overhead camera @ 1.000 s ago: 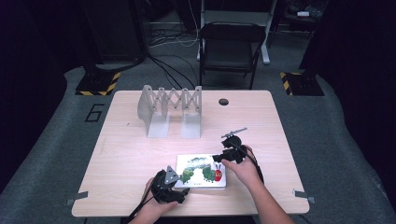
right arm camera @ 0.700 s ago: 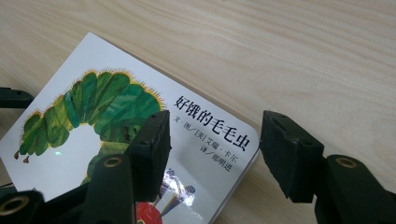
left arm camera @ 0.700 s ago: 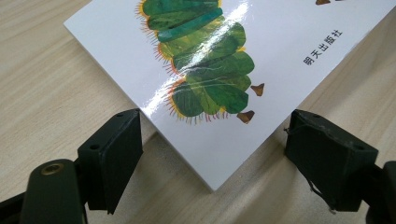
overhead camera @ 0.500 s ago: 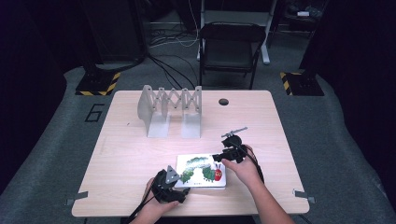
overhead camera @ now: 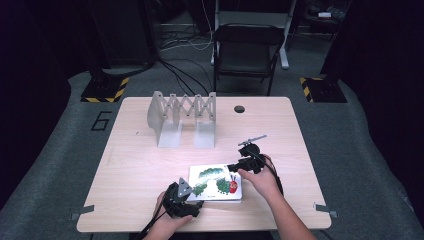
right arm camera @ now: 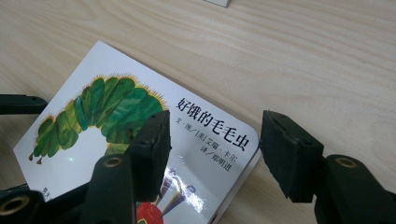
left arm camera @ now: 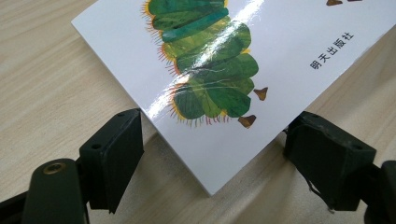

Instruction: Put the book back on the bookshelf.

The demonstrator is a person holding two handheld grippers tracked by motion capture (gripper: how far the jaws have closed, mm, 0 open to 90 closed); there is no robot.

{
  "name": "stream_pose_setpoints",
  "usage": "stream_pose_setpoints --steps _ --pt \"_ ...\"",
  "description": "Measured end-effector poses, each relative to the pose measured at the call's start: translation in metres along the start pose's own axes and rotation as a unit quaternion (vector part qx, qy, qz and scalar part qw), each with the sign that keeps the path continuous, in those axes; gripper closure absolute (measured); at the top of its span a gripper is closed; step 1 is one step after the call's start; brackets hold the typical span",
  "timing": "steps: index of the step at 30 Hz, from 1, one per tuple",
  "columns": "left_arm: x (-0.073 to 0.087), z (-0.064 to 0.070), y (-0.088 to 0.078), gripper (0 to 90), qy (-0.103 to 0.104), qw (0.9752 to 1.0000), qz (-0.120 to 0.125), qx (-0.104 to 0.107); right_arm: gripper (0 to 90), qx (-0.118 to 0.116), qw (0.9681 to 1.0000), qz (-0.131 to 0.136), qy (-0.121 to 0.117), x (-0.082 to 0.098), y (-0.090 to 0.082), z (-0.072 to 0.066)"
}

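Picture book flat on table, both grippers at its corners.
Your left gripper [left arm camera: 212,154] stands open around the near corner of the book [overhead camera: 216,183]; your right gripper [right arm camera: 212,149] is open too, straddling the far right corner, pads not pressing. Table [overhead camera: 145,165] bears it near your edge.

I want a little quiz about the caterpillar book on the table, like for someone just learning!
1. True or false: the caterpillar book lies flat on the table.
2. Which claw has a corner of the book between its open jaws, pads not pressing? A) left claw B) neither
3. What stands on the table, farther from the person than the book?

Key:
1. True.
2. A. The corner points in between the two black jaws, with a gap at each pad. The right claw hovers open at another corner.
3. A grey folding rack.
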State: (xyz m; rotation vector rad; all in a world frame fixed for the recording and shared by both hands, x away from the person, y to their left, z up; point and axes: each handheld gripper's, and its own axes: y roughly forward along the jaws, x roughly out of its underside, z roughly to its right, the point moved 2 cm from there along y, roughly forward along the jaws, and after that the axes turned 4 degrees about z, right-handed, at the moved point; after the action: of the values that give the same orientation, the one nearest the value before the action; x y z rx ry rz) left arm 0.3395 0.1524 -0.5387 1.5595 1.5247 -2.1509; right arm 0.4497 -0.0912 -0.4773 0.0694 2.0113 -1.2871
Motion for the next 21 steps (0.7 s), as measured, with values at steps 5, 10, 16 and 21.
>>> stream_pose_setpoints --steps 5,10,16,21 --pt "-0.0002 0.0008 0.0001 19.3 -0.002 1.0 0.0 -0.005 43.2 -0.002 1.0 0.002 0.003 -0.0018 -0.0022 -0.0006" --pt "0.0 0.0008 0.0002 19.3 -0.001 1.0 0.001 -0.005 43.2 -0.002 1.0 0.001 0.001 -0.0036 -0.0038 -0.0015" --pt "-0.0003 0.0012 0.0002 19.3 -0.004 1.0 0.0 -0.008 43.2 -0.001 1.0 0.0 -0.002 -0.0056 -0.0047 -0.0028" --pt "-0.0017 0.0017 0.0005 19.3 -0.014 0.9999 -0.005 -0.005 43.2 0.004 1.0 -0.002 -0.004 -0.0066 -0.005 -0.0044"
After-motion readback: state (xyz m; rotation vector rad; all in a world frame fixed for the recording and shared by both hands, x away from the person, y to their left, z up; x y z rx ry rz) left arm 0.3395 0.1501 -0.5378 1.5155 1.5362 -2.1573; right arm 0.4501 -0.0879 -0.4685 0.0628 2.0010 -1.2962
